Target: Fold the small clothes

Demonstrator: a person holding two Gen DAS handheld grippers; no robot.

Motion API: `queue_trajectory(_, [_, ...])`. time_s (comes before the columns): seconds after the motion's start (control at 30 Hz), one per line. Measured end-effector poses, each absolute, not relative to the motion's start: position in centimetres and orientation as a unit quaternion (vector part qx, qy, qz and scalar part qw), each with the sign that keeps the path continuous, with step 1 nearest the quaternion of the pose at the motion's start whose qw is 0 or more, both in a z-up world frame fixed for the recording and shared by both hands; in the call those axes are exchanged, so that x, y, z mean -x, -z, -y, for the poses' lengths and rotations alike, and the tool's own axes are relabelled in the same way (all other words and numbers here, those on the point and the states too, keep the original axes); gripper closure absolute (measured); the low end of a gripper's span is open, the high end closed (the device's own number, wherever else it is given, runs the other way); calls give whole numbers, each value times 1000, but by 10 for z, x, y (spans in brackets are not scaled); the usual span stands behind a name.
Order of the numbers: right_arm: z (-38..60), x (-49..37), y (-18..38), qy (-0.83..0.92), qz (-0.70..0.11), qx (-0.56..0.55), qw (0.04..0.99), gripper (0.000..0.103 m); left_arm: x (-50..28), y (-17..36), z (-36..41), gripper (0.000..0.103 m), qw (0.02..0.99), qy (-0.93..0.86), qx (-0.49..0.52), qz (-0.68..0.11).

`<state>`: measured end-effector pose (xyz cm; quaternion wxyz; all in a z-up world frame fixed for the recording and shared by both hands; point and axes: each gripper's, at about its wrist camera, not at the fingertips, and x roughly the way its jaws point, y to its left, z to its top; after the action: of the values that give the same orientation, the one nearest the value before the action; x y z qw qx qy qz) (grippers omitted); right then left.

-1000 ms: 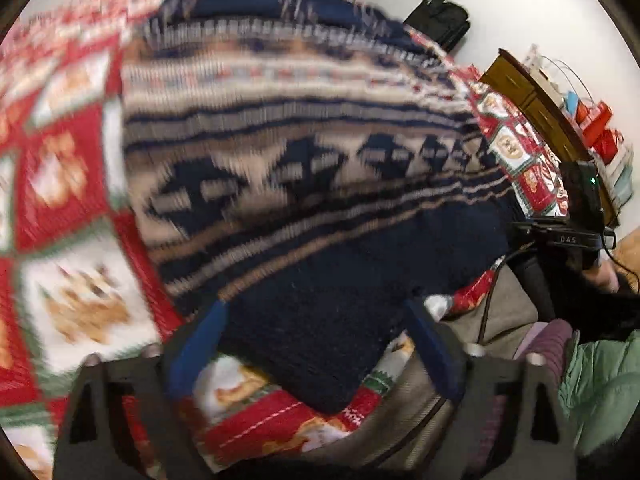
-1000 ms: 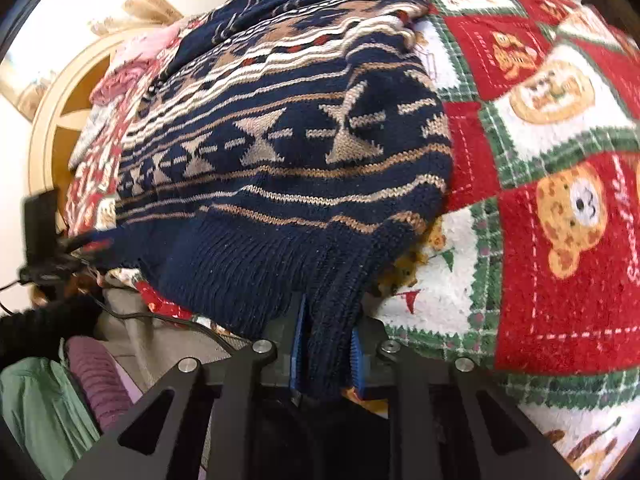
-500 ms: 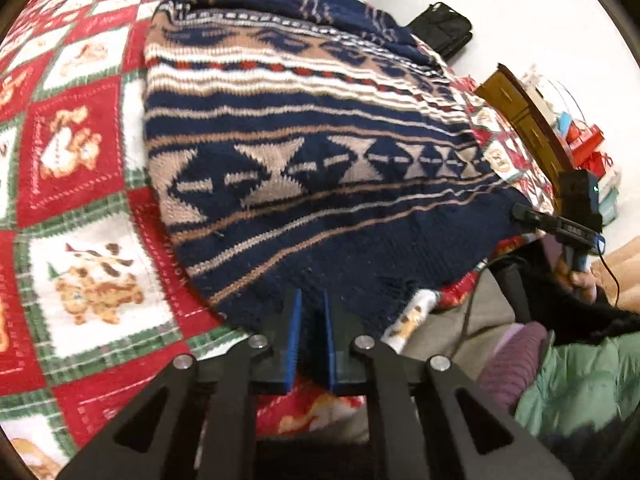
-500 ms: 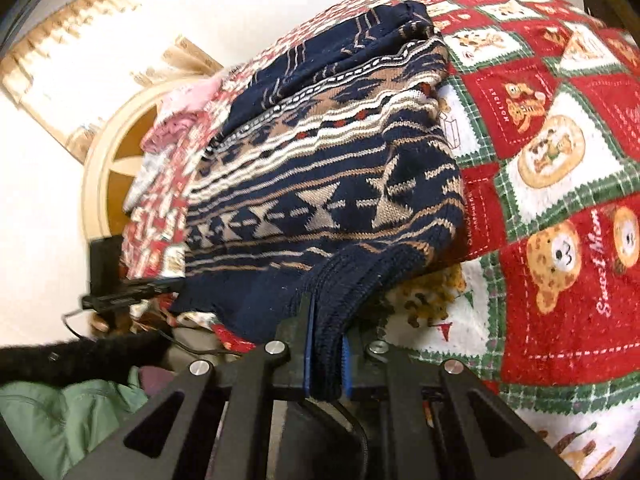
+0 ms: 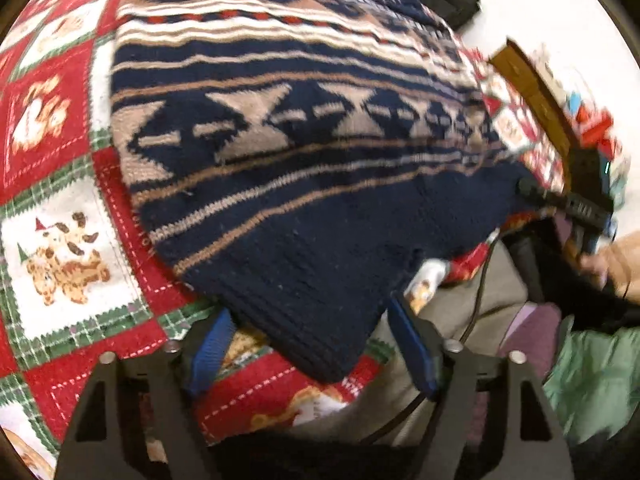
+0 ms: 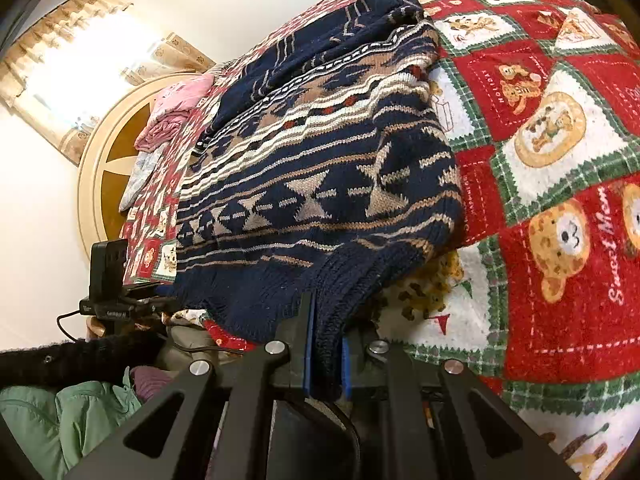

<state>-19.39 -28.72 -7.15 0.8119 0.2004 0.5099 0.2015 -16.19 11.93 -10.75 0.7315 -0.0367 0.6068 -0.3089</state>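
Note:
A navy knit sweater (image 5: 304, 160) with beige and white patterned bands lies spread on a red, green and white bear blanket (image 5: 60, 240). My left gripper (image 5: 310, 344) is opening. The ribbed hem corner lies between its blue pads (image 5: 208, 344), and neither pad presses on it. In the right wrist view the same sweater (image 6: 320, 184) drapes toward me. My right gripper (image 6: 326, 354) is shut on its ribbed hem, lifting that edge off the blanket (image 6: 560, 160). Each gripper shows in the other's view: the right one (image 5: 576, 208) and the left one (image 6: 108, 304).
Pink clothes (image 6: 176, 108) lie at the far end by a round wooden headboard (image 6: 104, 168). A green jacket (image 5: 592, 380) and the person's lap sit below the bed edge. A black bag (image 5: 448, 0) and a wooden cabinet (image 5: 532, 92) stand by the wall.
My left gripper stood open, then shut on the hem, and now stands open again around the hem corner. The right gripper has kept its hold on the hem.

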Motion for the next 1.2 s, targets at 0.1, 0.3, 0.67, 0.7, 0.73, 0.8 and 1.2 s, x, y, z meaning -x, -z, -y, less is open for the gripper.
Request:
queue_trajectory(0.1, [291, 195, 70, -200, -505, -209, 813, 92, 154, 111, -135, 95, 729, 298, 83, -611])
queue_trajectory(0.3, [297, 192, 58, -215, -487, -244, 811, 92, 148, 99, -133, 95, 737, 296, 130, -594])
queue_trajectory(0.67, [322, 111, -25, -259, -385, -327, 823, 92, 81, -5, -140, 95, 794, 316, 177, -487])
queue_trajectory(0.7, [324, 99, -26, -247, -381, -326, 829, 92, 67, -11, -138, 95, 802, 309, 169, -482])
queue_trajectory(0.73, [326, 89, -25, -237, -378, -325, 834, 92, 51, -15, -136, 95, 808, 300, 163, -480])
queue_trajectory(0.8, [326, 65, -16, -213, -380, -317, 843, 92, 20, -11, -133, 95, 811, 281, 165, -487])
queue_trajectory(1.2, [329, 3, 66, -134, -443, -319, 827, 90, -55, 64, -128, 87, 798, 208, 154, -545])
